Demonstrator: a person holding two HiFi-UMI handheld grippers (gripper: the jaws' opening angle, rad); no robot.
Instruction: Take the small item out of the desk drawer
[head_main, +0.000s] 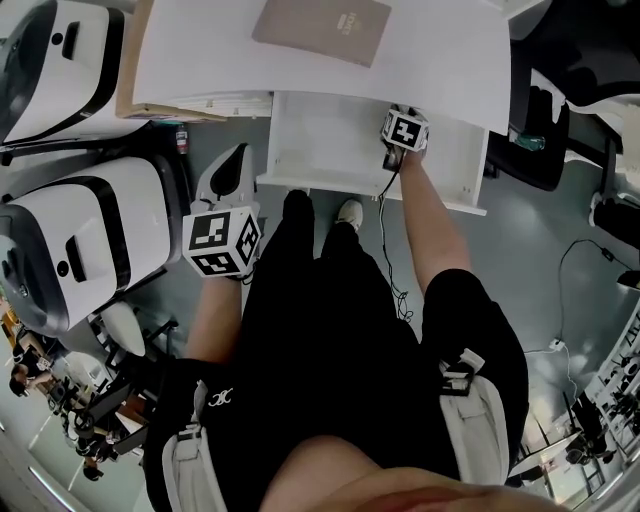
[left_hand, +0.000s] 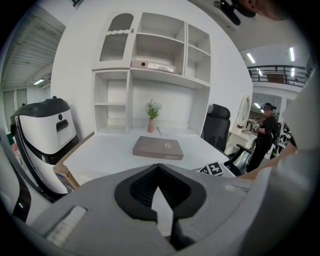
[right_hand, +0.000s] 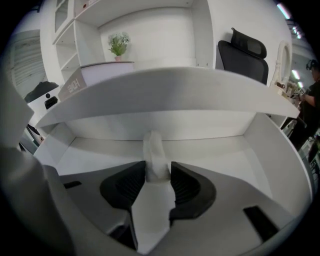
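Note:
The white desk drawer stands pulled out under the desk top. Inside it lies a small white item, pointing away from me on the drawer floor. My right gripper reaches into the drawer, its marker cube at the right of the opening. Its jaws stand wide, one on each side of the item's near end, and the item rests on the floor. My left gripper hangs left of the drawer front, outside it, with its jaws together and nothing between them.
A brown book lies on the desk top, and a small potted plant stands by the shelf unit behind. Large white machines stand at the left. A black office chair is at the right. The person's legs are before the drawer.

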